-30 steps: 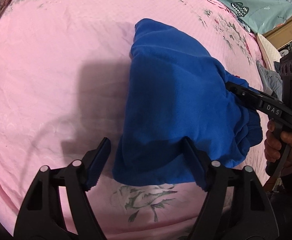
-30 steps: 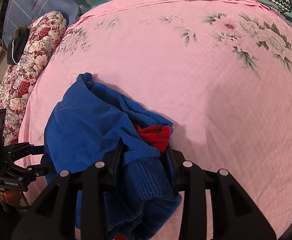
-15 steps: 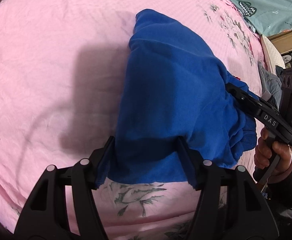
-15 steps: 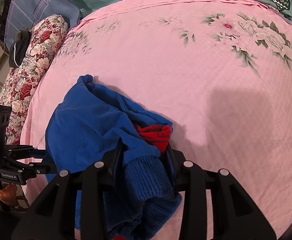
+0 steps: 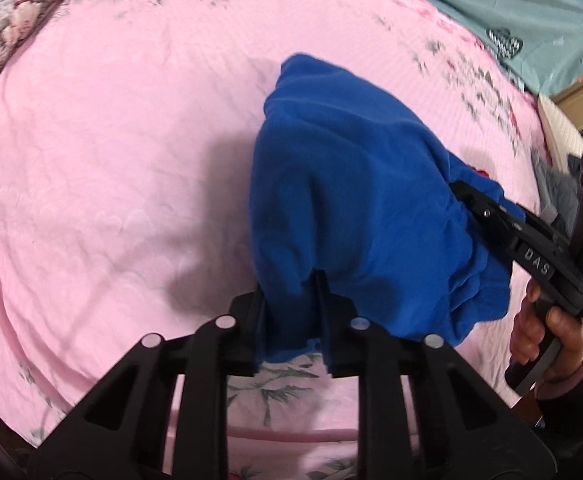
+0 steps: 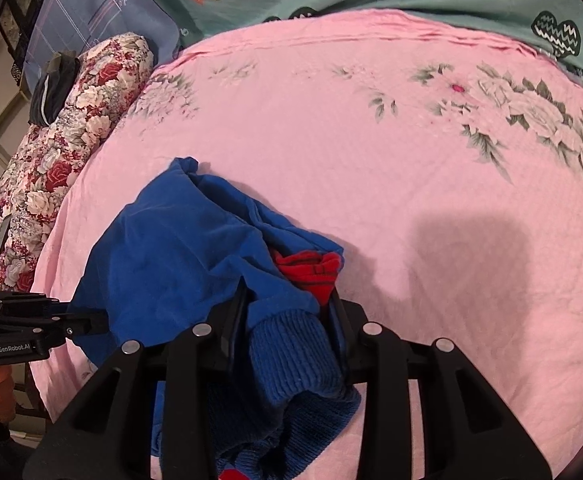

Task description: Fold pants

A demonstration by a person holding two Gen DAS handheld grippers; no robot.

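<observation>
Two grippers held the soft, floppy blue pants [image 5: 355, 208] on the pink bed [image 5: 111, 168]: left gripper [image 5: 291, 320] just closing on one bunched edge, right gripper [image 6: 287, 328] pinching the thick ribbed cuff.

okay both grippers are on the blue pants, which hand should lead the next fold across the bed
Probably the left. The left gripper has just closed on a loose corner of the blue pants, with bare pink bedsheet beside it. The right gripper clamps the bulky ribbed cuff, better as an anchor.

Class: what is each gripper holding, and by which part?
Left gripper, just closed: blue pants by a bottom edge. Right gripper: the same pants by the ribbed band.
</observation>
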